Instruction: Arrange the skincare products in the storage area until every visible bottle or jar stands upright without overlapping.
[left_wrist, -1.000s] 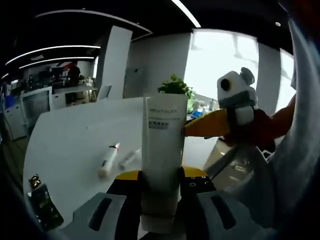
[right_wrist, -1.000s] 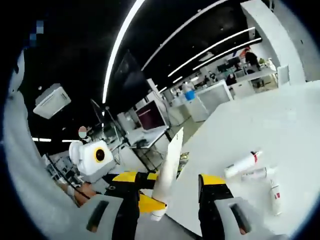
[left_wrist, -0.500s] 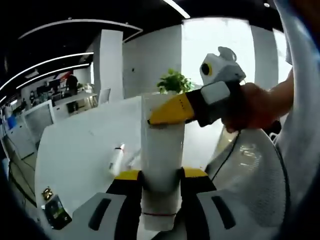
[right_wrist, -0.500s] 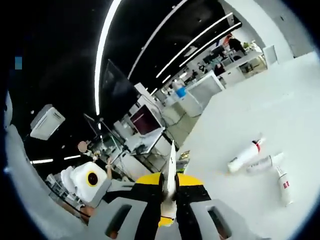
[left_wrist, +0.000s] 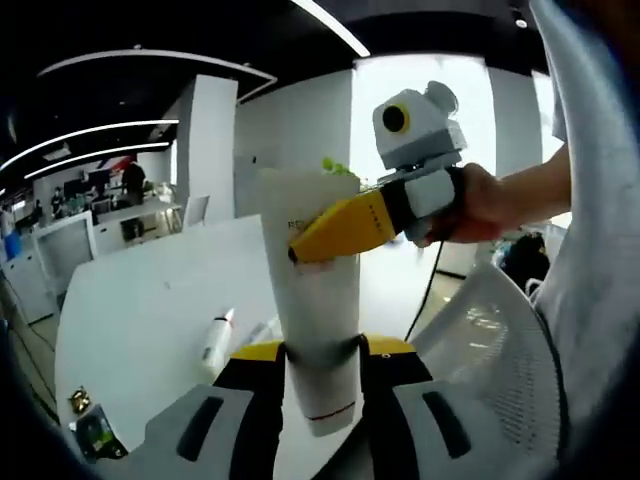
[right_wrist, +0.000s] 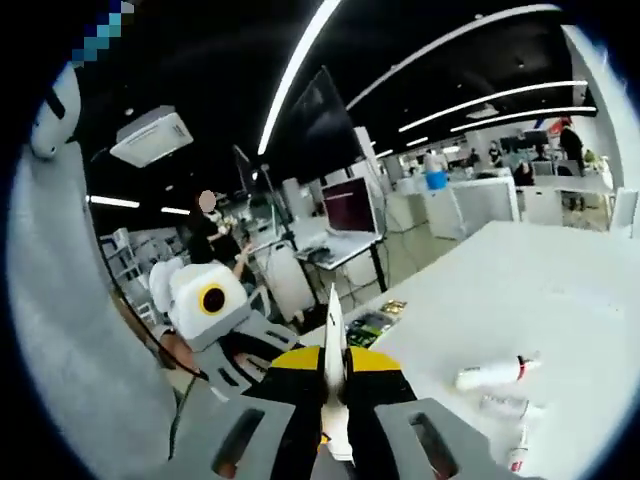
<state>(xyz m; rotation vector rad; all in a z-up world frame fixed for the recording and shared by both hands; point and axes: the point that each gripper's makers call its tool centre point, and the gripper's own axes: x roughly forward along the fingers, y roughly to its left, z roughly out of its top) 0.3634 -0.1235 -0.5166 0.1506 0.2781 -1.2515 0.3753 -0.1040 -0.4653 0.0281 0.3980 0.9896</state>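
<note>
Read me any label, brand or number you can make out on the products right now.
White tube held by both grippers: dark print under the right gripper's yellow jaw, too blurred to read.
Bottles lying on the table: red bands only, no readable text.
Nothing else legible.

I see a white tube (left_wrist: 318, 320) held upright aloft; three white bottles (right_wrist: 490, 374) lie toppled on the table (right_wrist: 560, 300).
</note>
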